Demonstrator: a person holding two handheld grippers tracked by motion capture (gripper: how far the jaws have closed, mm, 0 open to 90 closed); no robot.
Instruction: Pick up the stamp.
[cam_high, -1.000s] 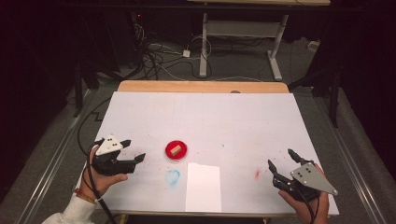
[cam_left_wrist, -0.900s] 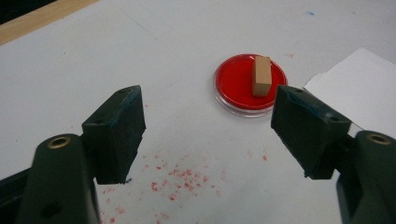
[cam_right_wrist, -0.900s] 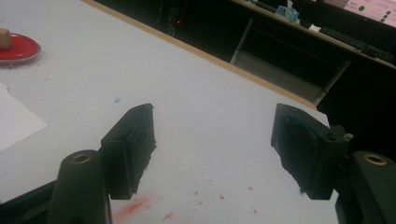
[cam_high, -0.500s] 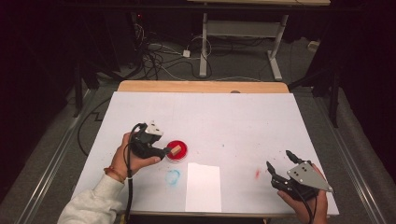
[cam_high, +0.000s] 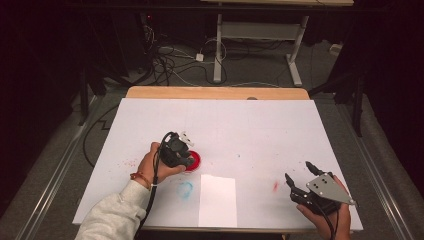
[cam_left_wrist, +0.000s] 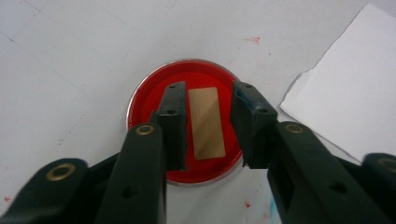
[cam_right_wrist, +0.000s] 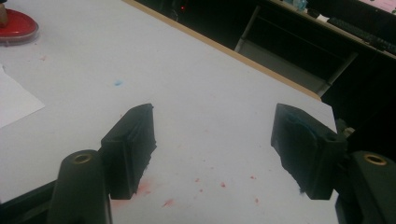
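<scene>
In the high view, the person's left hand reaches in over the table (cam_high: 250, 120) and holds the left gripper (cam_high: 186, 159) tipped down over the red dish (cam_high: 195, 160), while the right gripper (cam_high: 299, 181) rests apart near the right edge. In the left gripper view, the jaws have just been closing and flank the tan wooden block (cam_left_wrist: 206, 122) standing in the dish, with gaps either side. In the right gripper view, the jaws stand wide and hold nothing, above paint-speckled white table.

Black fingers (cam_left_wrist: 173, 126) with brass rivets (screw holes too); grey sleeve (cam_high: 112, 217), orange wristband (cam_high: 141, 178).
</scene>
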